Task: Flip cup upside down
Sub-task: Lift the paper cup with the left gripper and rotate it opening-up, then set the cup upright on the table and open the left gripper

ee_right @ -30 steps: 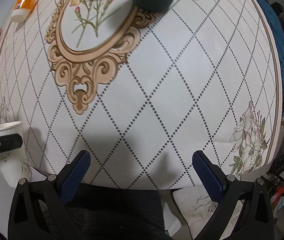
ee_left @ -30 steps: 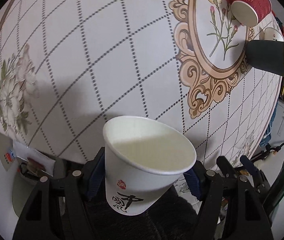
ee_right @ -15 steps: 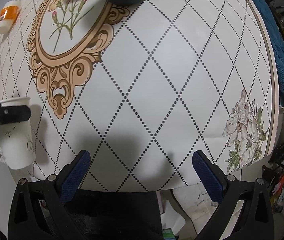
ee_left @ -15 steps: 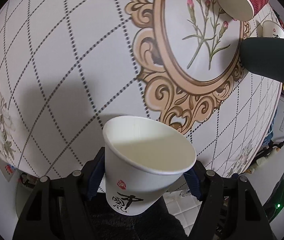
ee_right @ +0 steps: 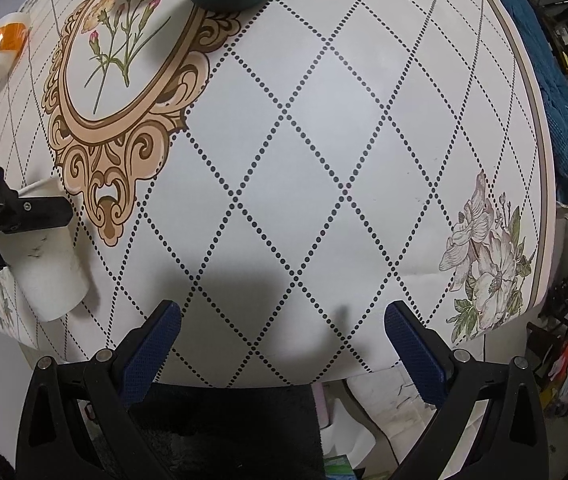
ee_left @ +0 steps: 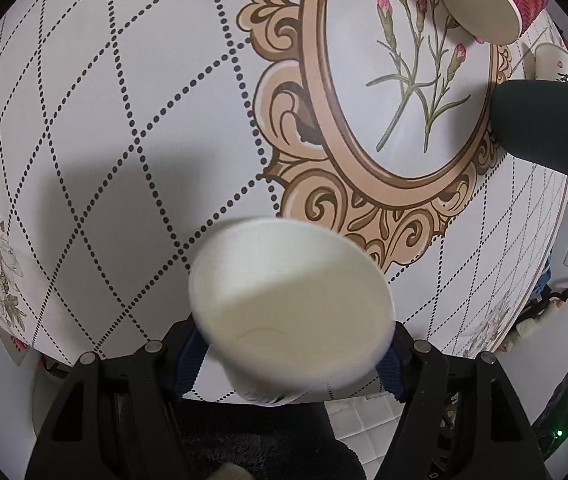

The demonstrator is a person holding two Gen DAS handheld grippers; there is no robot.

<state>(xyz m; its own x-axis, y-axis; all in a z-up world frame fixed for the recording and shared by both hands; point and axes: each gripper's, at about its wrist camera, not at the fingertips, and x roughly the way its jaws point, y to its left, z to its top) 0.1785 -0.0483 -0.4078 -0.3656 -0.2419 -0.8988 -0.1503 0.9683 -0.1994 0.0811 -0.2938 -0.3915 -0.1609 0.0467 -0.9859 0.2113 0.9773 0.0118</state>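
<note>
The left tool (ee_left: 289, 350) is clamped on the white cup (ee_left: 291, 308), its blue pads pressing the cup's sides. The cup is tipped with its open mouth toward the camera, blurred, and held above the near edge of the desk (ee_left: 124, 120). In the right wrist view the cup (ee_right: 50, 264) sits at the far left, gripped near its rim, base pointing down and toward the camera. The right tool (ee_right: 282, 344) has its fingers wide apart with nothing between them, hovering over the desk's diamond pattern. Farther off stand a red cup (ee_left: 495, 0), a dark green cup (ee_left: 547, 128), another white cup (ee_left: 557, 64) and an orange bottle (ee_right: 6, 46).
</note>
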